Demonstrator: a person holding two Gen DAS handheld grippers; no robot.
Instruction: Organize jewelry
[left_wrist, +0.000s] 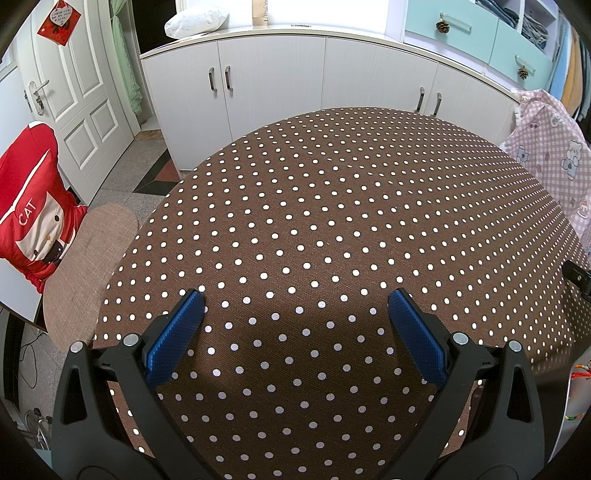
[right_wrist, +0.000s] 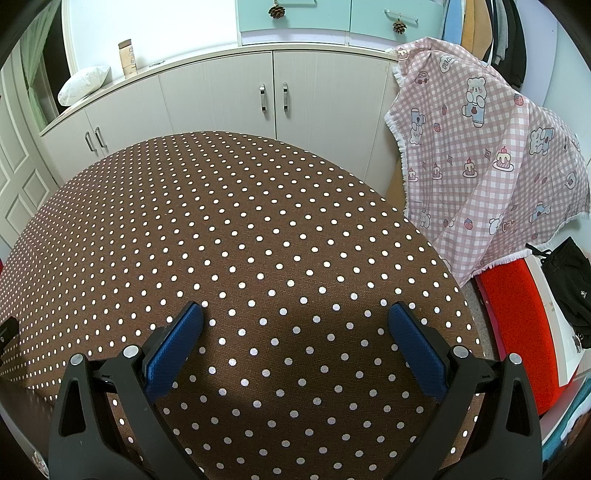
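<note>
Polka-dot tablecloth, white cabinets behind, pink check cloth rt

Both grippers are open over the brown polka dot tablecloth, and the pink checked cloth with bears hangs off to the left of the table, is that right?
Not quite. The pink checked cloth hangs to the right of the table, as the right wrist view shows. The left gripper and right gripper are indeed open over the brown polka dot tablecloth.

barely seen at four o'clock in the left wrist view: beaded strands, red, orange and green, mostly cut off by the edge.
</note>
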